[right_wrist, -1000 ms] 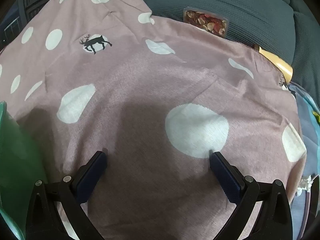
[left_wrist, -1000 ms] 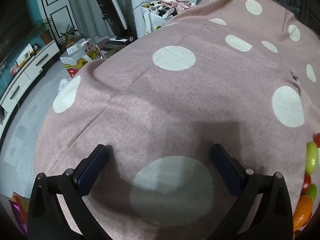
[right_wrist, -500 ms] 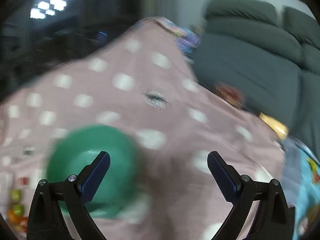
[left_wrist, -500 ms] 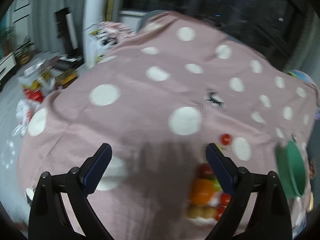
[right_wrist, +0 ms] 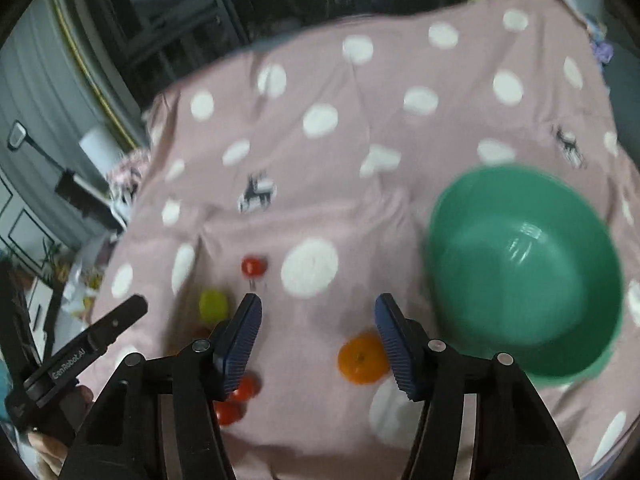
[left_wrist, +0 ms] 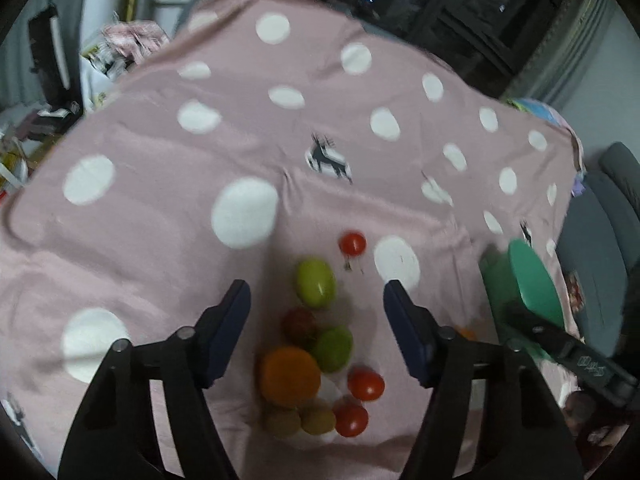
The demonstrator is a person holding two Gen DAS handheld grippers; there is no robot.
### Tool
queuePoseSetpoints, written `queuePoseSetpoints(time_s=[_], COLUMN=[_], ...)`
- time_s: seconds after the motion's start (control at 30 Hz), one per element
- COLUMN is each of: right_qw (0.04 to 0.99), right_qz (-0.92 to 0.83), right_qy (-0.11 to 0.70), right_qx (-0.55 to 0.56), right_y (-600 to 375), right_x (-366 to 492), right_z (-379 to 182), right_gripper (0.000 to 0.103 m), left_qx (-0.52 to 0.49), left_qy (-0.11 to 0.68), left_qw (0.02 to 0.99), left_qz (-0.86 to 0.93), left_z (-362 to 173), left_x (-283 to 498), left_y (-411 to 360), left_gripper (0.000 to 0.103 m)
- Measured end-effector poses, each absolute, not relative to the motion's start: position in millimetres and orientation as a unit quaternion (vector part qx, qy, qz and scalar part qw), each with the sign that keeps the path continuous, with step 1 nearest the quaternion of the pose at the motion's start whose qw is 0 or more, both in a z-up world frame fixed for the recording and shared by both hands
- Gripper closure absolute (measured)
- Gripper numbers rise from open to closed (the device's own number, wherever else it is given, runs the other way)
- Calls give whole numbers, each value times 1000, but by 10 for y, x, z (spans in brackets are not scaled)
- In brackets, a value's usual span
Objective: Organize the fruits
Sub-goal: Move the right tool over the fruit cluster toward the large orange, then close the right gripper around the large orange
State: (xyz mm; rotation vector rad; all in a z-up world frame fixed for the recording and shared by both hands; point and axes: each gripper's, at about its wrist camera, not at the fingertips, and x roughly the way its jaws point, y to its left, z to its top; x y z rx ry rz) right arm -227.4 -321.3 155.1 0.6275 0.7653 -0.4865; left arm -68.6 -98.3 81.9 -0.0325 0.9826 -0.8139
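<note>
On the spotted cloth (left_wrist: 160, 240), fruit pile (left_wrist: 316, 352) near, left of empty green bowl (right_wrist: 524, 272). Nothing sorted yet. Left gripper (left_wrist: 316, 312) just narrowed, grasping nothing; right gripper (right_wrist: 318, 332) unclenched, empty.

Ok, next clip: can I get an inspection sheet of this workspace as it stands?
Surface: pink polka-dot cloth, wrinkled.
Job's things: green bowl empty; fruit pile on the cloth; one orange lying apart, near the bowl.
Clutter: nothing seen on the cloth.
Grippers: left gripper over the pile, jaws just been closing, nothing between the fingers; right gripper open, holding nothing.
Cables: nothing seen.
Surroundings: grey sofa, dark windows.
</note>
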Motion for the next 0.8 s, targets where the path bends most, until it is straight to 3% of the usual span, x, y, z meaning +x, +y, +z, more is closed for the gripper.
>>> queuePoseSetpoints(time_s=[0.33,0.77,0.8], right_qw=[806,793,793], right_qz=[-293,-282,-277], right_qy=[446,467,467], right_qx=[257,270,278], right_y=[-3072,-3044,-3050], right_x=[-2211,-2133,-2124], right_z=[1131,1015,994], right_gripper=[42,42,48], left_qx=[21,48,48], left_qy=[471,449,449], left_qw=[796,811,810], left_qz=[-379,-373,-374], left_z=[627,648,647], left_x=[-830,-941,-942], left_y=[-1126,-1186,-1184], left_gripper=[43,48,48])
